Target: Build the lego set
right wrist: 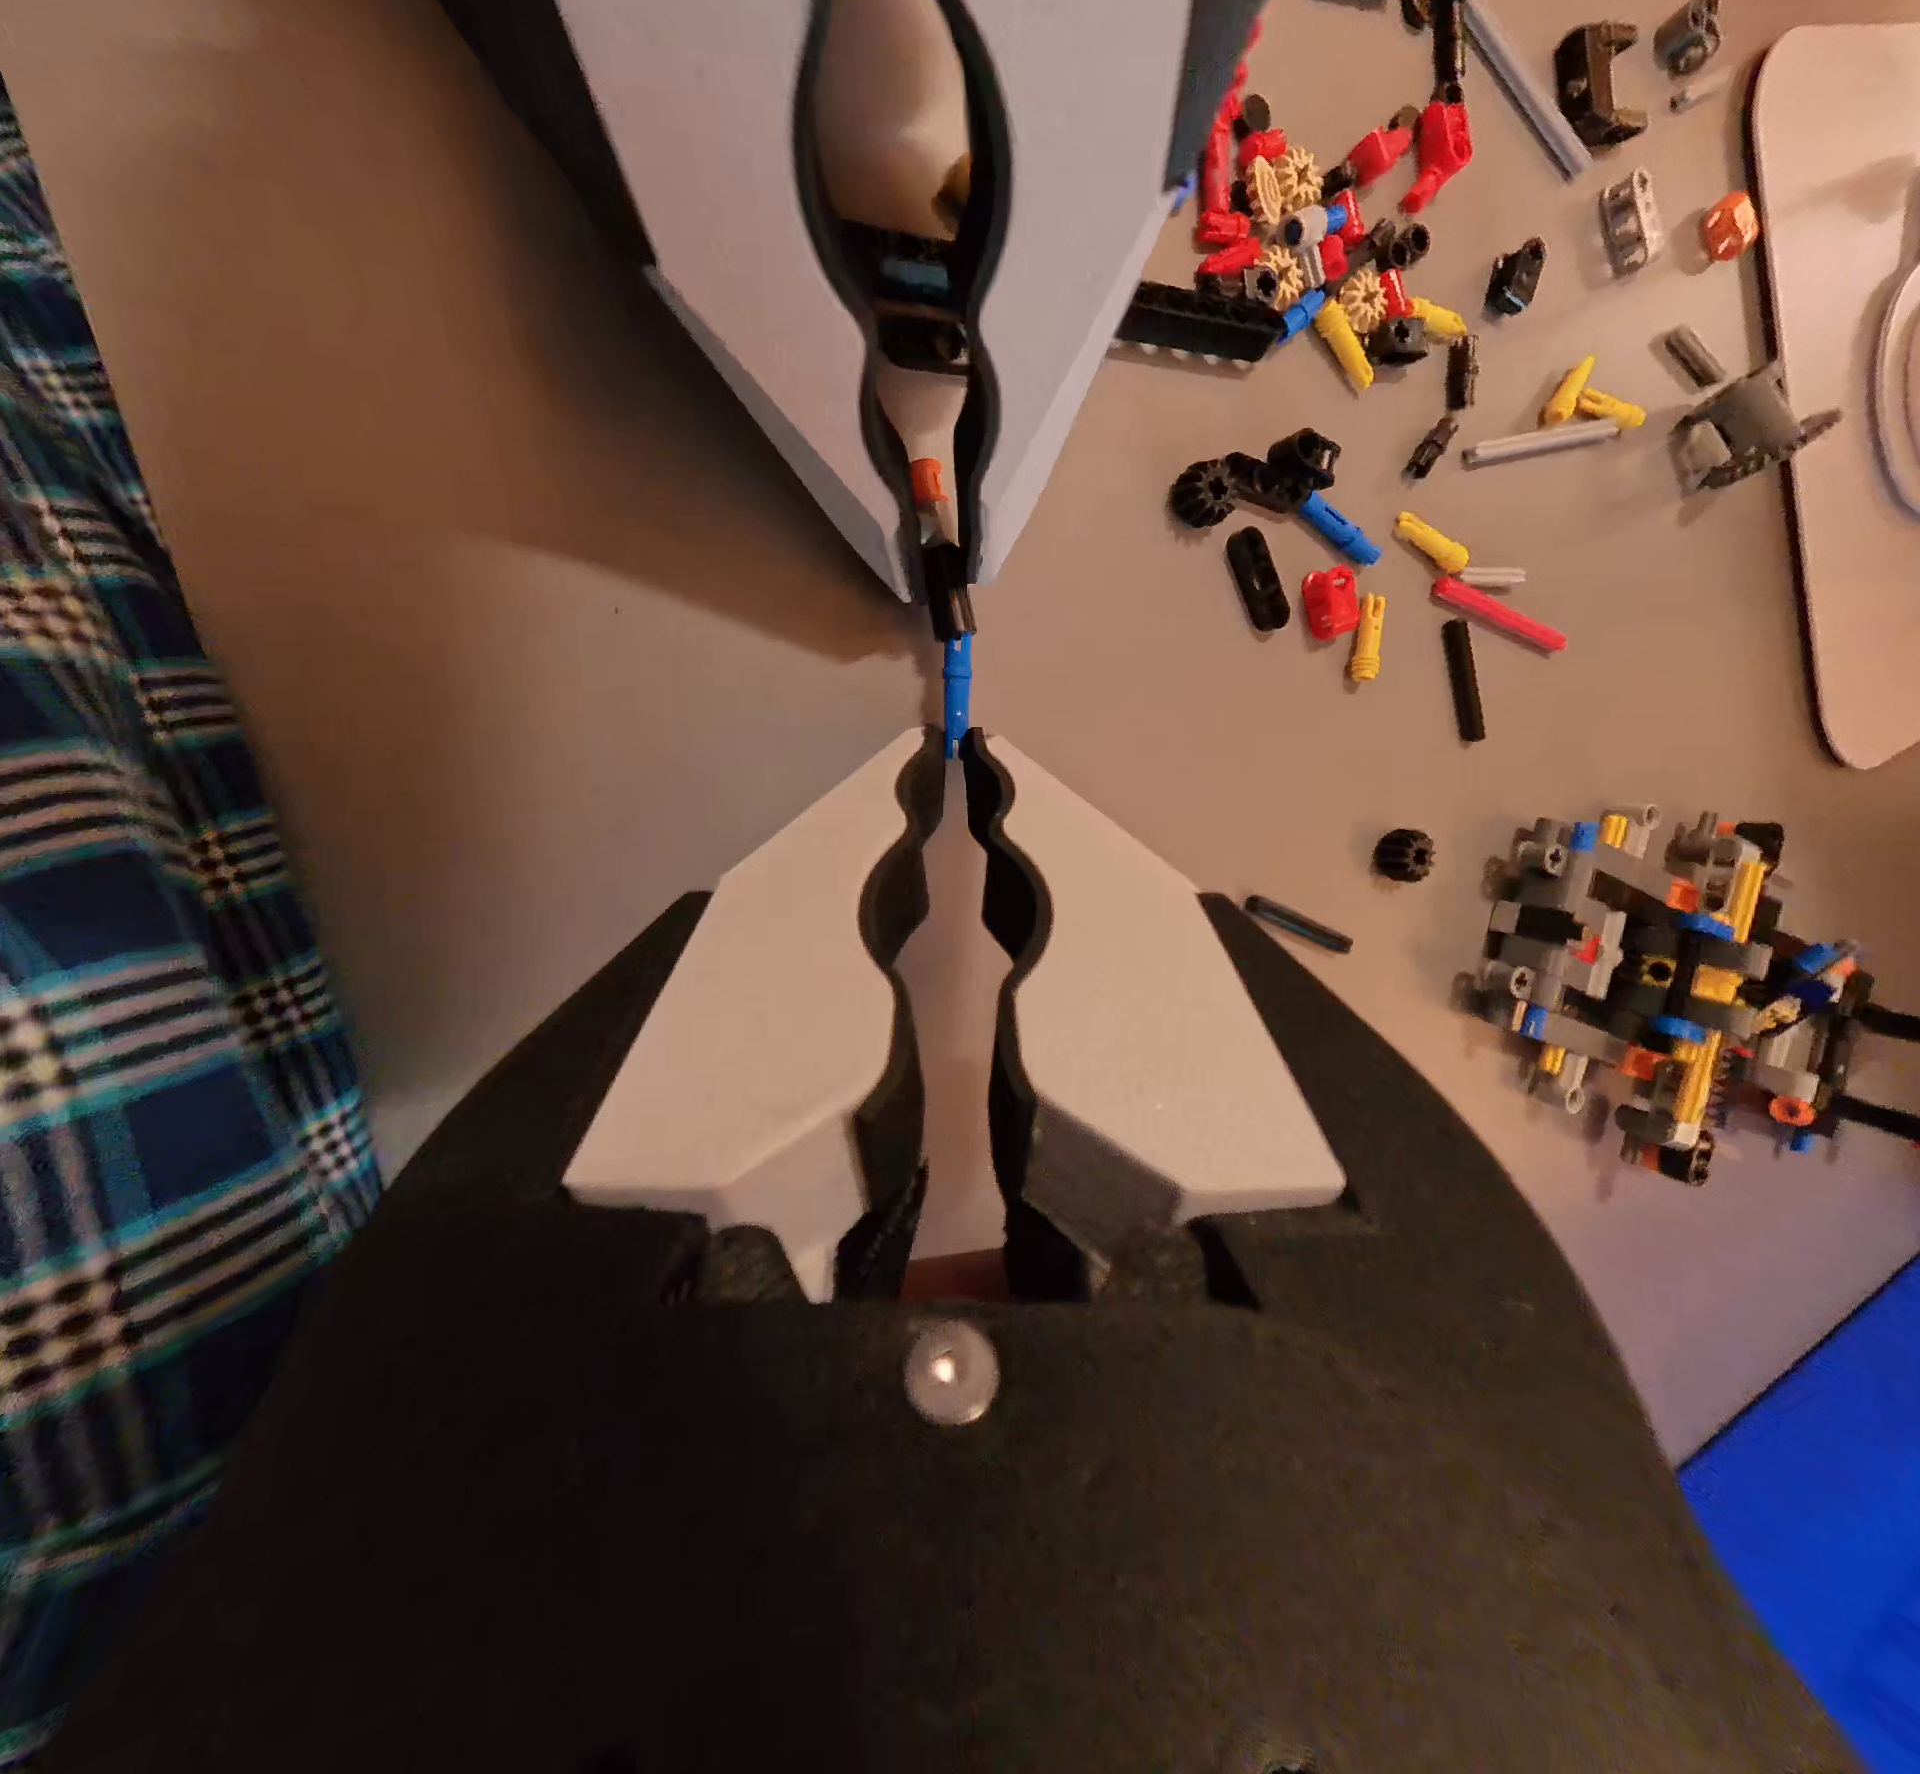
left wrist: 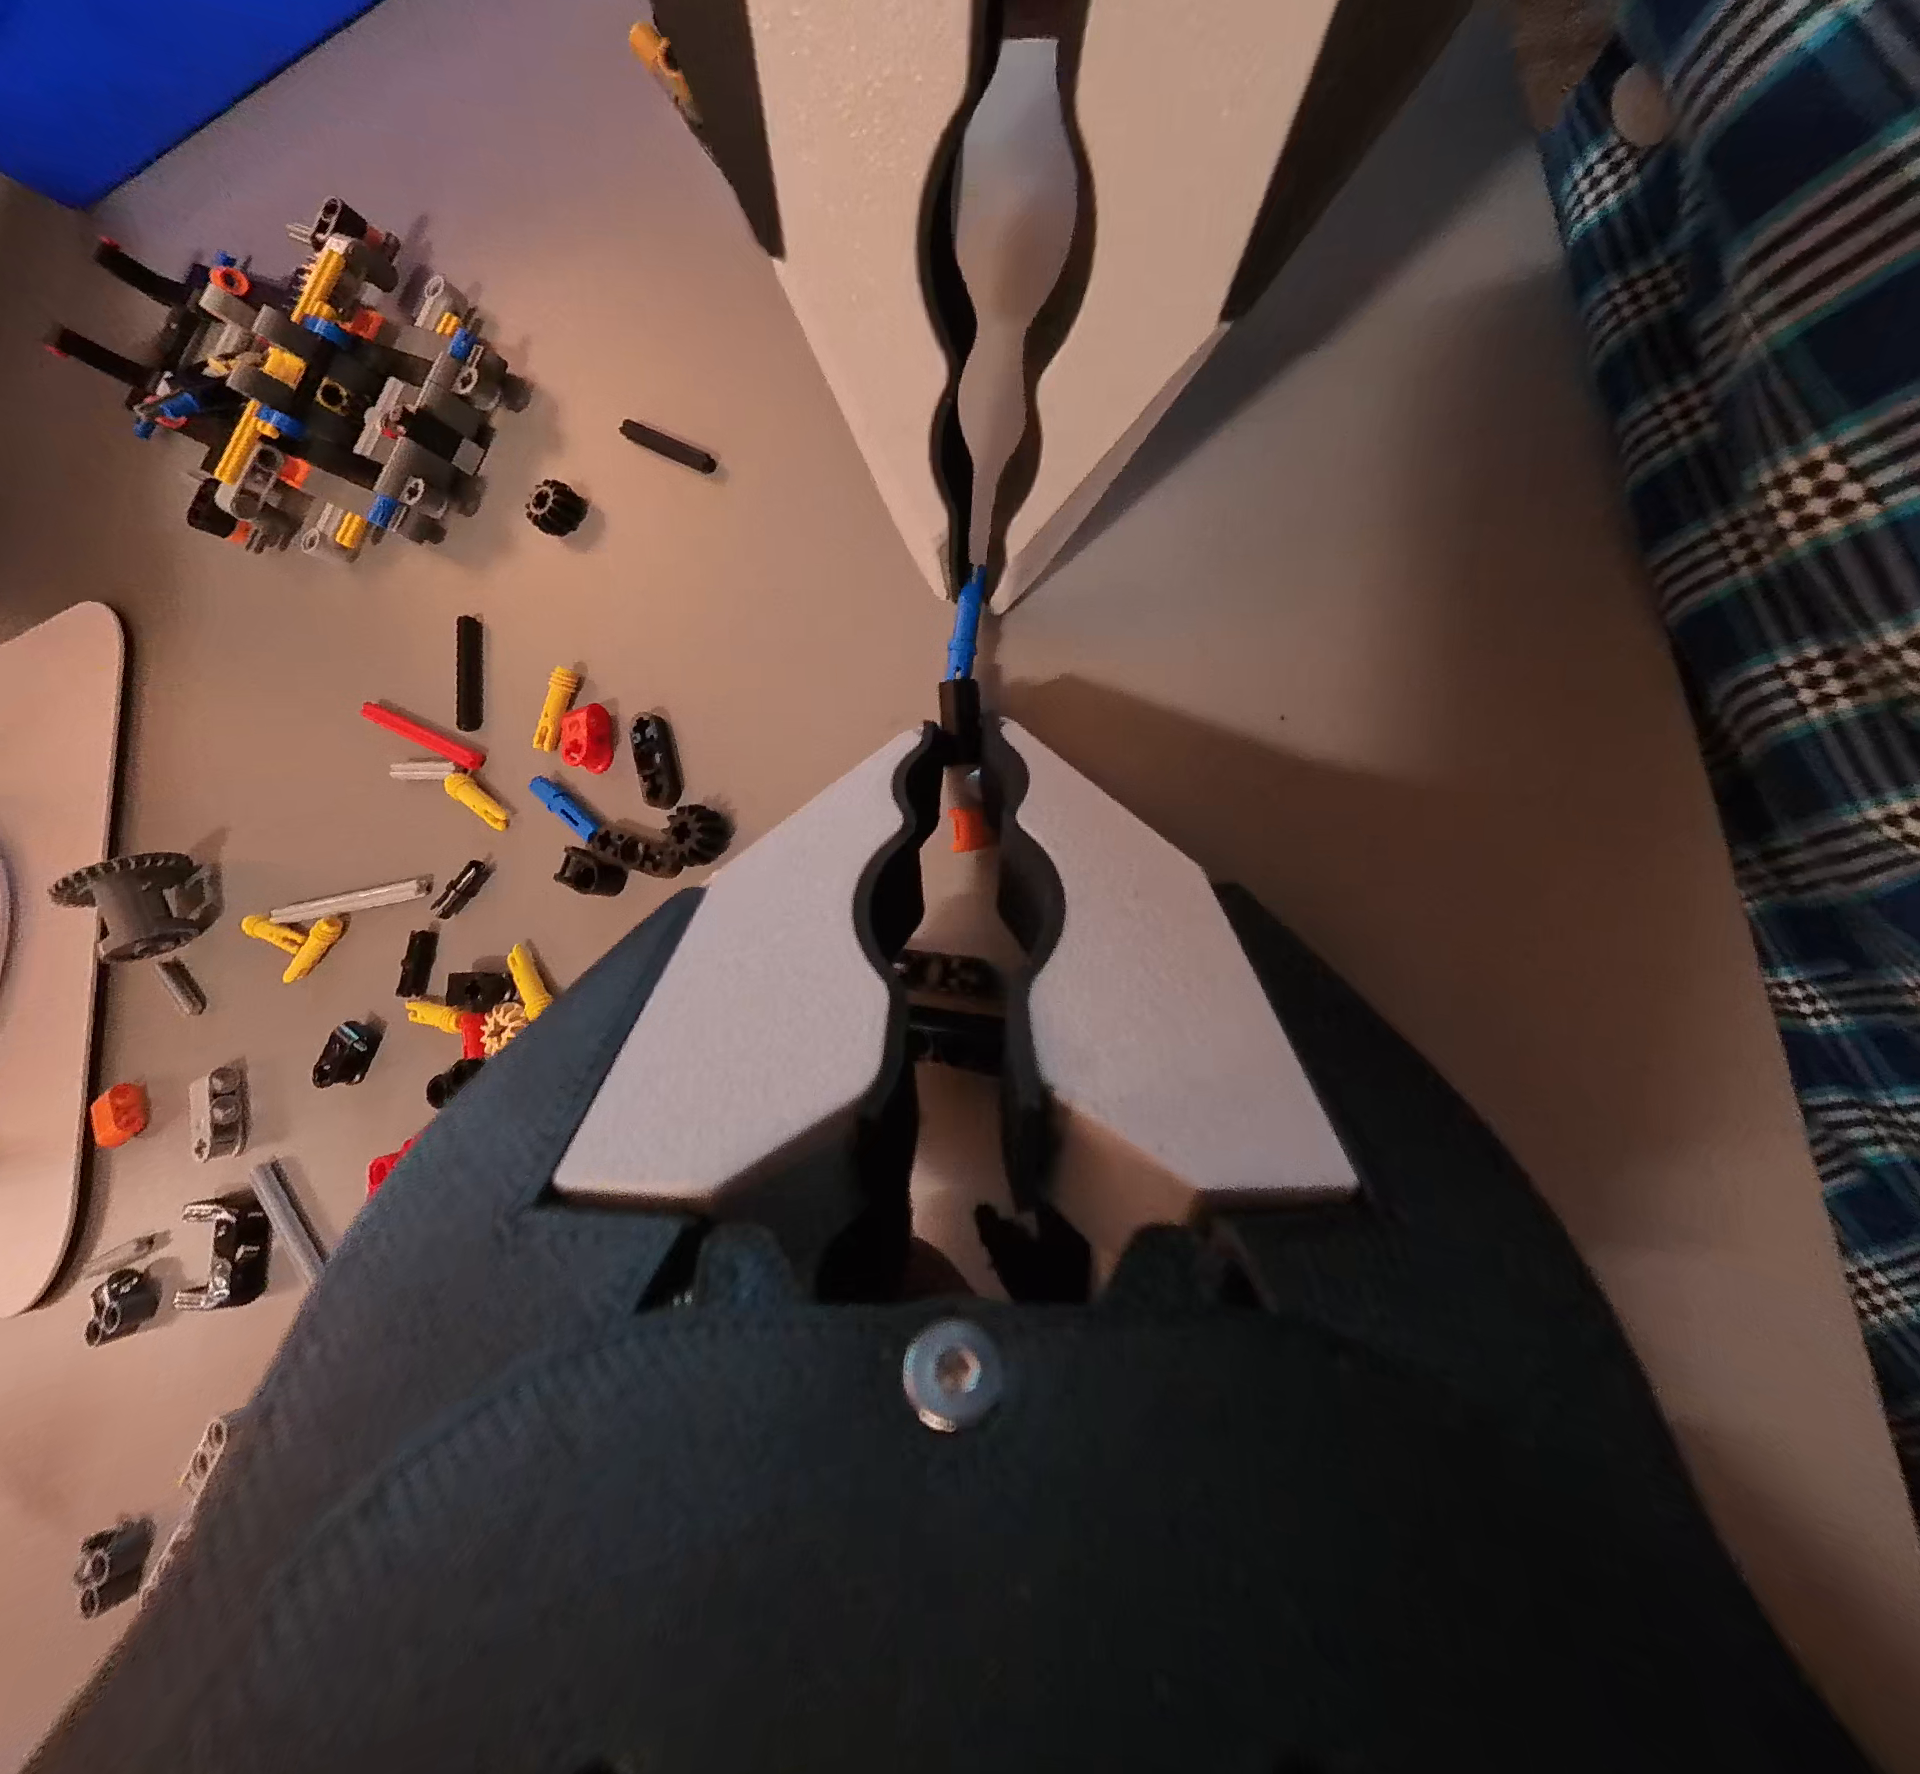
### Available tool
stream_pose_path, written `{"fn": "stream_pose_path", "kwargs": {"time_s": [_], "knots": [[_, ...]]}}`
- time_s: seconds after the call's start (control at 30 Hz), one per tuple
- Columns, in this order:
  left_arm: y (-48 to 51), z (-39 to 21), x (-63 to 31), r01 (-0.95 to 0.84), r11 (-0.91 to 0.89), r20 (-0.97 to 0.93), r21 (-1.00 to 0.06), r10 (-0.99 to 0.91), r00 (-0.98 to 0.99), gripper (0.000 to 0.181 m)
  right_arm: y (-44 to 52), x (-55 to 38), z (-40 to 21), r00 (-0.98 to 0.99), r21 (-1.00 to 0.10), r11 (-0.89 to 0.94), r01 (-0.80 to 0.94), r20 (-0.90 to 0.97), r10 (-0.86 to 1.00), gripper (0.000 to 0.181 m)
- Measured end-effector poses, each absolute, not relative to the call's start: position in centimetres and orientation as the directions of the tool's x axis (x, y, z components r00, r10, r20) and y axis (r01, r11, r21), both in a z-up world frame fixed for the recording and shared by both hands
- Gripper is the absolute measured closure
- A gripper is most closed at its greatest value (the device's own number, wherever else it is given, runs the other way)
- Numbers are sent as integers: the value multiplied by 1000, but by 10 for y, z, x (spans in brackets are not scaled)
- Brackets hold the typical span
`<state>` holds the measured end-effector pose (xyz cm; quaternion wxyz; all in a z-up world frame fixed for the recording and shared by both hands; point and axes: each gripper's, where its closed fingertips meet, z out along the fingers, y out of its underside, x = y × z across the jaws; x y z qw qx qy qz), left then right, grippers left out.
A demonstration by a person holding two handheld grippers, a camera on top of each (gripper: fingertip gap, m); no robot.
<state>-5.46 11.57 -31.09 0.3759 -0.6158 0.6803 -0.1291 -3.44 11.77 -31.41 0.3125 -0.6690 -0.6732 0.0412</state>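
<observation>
no bins here, loose lego parts (left wrist: 488, 851) just lie on the tan table (left wrist: 1299, 893), with the half-built model (left wrist: 312, 384) well apart to the side. my left gripper (left wrist: 961, 737) pinches a black connector (left wrist: 958, 708); my right gripper (right wrist: 956, 737) pinches the blue pin (right wrist: 957, 685). they're tip to tip, the pin's long axis in line with both sets of fingers and its end at the connector's mouth. can't tell how deep it's seated. an orange bit (left wrist: 966, 831) behind the connector is mostly hidden. plaid cloth (left wrist: 1787, 581) is cut off at the edge.
</observation>
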Motion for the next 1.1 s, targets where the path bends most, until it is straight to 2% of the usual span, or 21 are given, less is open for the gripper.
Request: {"fn": "stream_pose_path", "kwargs": {"time_s": [0.13, 0.43, 0.87, 1.1], "knots": [[114, -313, -56, -746, 244, -359, -619, -933, -6, 177, 117, -36, -314, 17, -456, 185, 870, 404, 915, 180], [112, -312, -56, -707, 255, -324, -660, -945, -39, 177, 116, -36, -314, -85, -462, 277, 842, 393, 916, 180], [111, -313, -57, -687, 231, -272, -689, -961, -51, 176, 116, -37, -315, -178, -459, 268, 847, 230, 957, 180], [111, -313, -57, -688, 225, -265, -689, -963, -50, 176, 118, -39, -315, -166, -448, 257, 856, 234, 958, 180]]}}
